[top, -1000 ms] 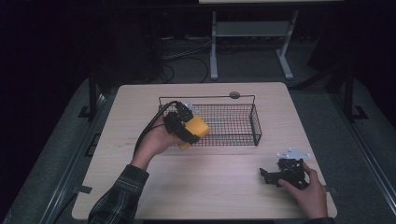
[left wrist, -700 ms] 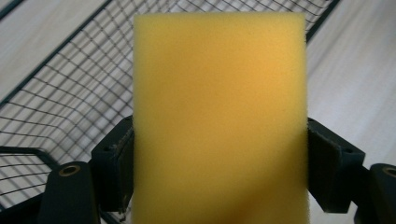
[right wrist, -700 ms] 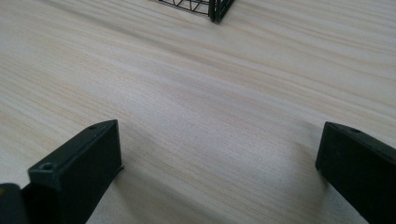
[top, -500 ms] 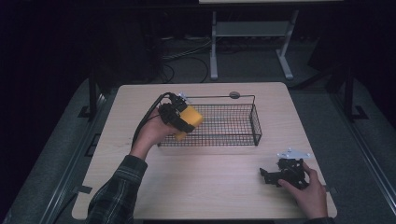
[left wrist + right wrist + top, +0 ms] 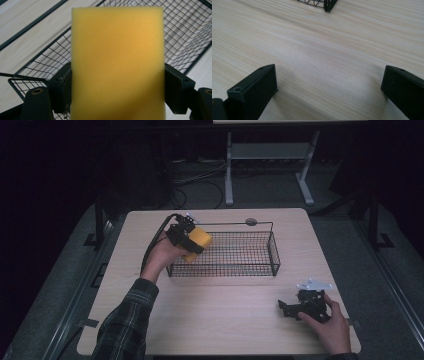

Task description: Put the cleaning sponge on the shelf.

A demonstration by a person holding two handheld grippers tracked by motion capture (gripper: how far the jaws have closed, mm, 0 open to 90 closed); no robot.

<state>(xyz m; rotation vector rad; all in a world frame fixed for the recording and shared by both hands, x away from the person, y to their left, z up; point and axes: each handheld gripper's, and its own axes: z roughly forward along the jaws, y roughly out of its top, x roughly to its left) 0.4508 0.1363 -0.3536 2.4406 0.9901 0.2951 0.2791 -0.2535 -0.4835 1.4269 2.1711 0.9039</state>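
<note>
One yellow sponge [image 5: 117,62] is clamped between the jaws of the left gripper [image 5: 186,239], held in the air above the left end of the wire basket [image 5: 274,251]. To do the drop well, I think the hand should move a little more inward, past the rim, lower the sponge near the mesh floor, and only then release it. On the table [image 5: 324,50], near its right front corner, the right gripper [image 5: 299,308] rests with jaws wide apart, empty.

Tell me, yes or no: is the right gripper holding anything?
No: in the right gripper view the right gripper has its fingers spread wide apart with just bare table between them.
</note>
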